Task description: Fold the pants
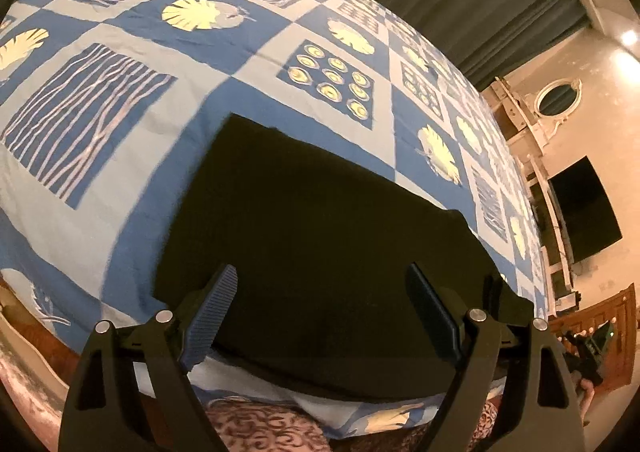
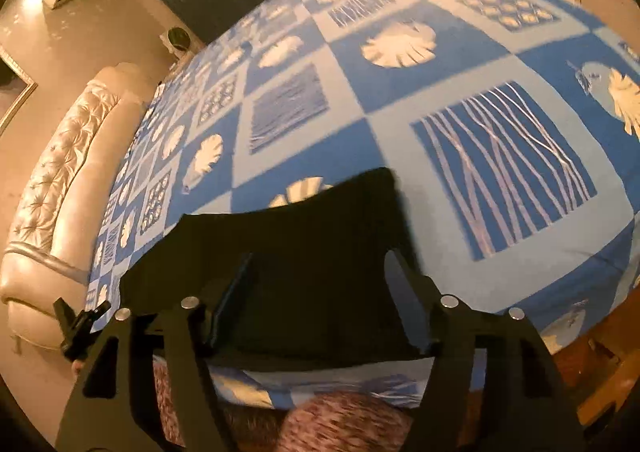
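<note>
The pants [image 1: 320,236] are seen as matt black cloth, smooth, without sheen. The bedspread [image 1: 168,180] is printed woven cloth, lightly creased. Ribbed blue pads [image 1: 212,316] are fitted on matt black plastic fingers with bright metal pins. The headboard [image 2: 60,180] is glossy, tufted upholstery.

pants [image 1: 320,220] | we see dark cloth, folded into a flat rectangle | lying flat, near edge at the bed's front | ahead of and below both pairs of fingers, spanning the gap between them
</note>
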`<move>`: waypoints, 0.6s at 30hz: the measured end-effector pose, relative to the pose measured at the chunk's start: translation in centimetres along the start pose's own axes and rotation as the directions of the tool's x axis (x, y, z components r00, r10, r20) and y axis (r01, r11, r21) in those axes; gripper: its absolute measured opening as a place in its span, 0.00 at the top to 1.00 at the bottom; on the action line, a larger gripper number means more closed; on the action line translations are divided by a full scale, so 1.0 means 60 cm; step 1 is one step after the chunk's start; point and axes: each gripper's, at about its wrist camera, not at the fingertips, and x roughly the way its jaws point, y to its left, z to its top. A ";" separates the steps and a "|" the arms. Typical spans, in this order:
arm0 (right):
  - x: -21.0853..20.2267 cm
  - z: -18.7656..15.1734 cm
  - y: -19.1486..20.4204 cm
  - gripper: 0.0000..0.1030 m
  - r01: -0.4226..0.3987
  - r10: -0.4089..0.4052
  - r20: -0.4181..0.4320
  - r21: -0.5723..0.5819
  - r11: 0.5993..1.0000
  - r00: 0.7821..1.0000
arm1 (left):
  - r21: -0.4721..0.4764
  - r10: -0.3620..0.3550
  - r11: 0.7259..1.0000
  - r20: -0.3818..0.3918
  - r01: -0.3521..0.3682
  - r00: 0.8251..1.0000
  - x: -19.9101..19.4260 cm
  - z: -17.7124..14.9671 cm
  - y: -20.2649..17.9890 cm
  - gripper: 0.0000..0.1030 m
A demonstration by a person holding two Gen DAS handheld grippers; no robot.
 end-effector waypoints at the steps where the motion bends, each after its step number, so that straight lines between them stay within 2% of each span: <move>1: 0.005 -0.008 0.014 0.32 0.003 -0.003 0.014 -0.005 1.000 1.000 | -0.014 0.001 1.000 0.002 -0.001 1.000 -0.004 0.003 0.012 0.18; 4: 0.032 -0.040 0.050 0.32 -0.003 0.004 0.010 -0.043 0.999 1.000 | -0.058 -0.021 0.998 0.000 0.021 1.000 -0.014 0.008 0.049 0.18; 6: 0.047 -0.060 0.076 0.32 0.026 -0.025 0.012 -0.094 0.995 1.000 | -0.098 -0.040 0.994 -0.004 0.039 0.999 -0.016 0.008 0.077 0.18; 11: 0.065 -0.093 0.121 0.27 0.088 -0.081 0.041 -0.206 0.975 0.996 | -0.242 -0.095 0.967 -0.033 0.084 0.995 -0.002 -0.011 0.147 0.18; 16: 0.080 -0.111 0.132 0.26 0.103 -0.102 0.019 -0.251 0.963 0.995 | -0.318 -0.184 0.931 0.016 0.179 0.983 -0.003 -0.020 0.169 0.18; 18: 0.083 -0.116 0.132 0.26 0.113 -0.112 0.018 -0.263 0.958 0.994 | -0.322 -0.245 0.916 0.025 0.240 0.969 -0.001 -0.024 0.163 0.18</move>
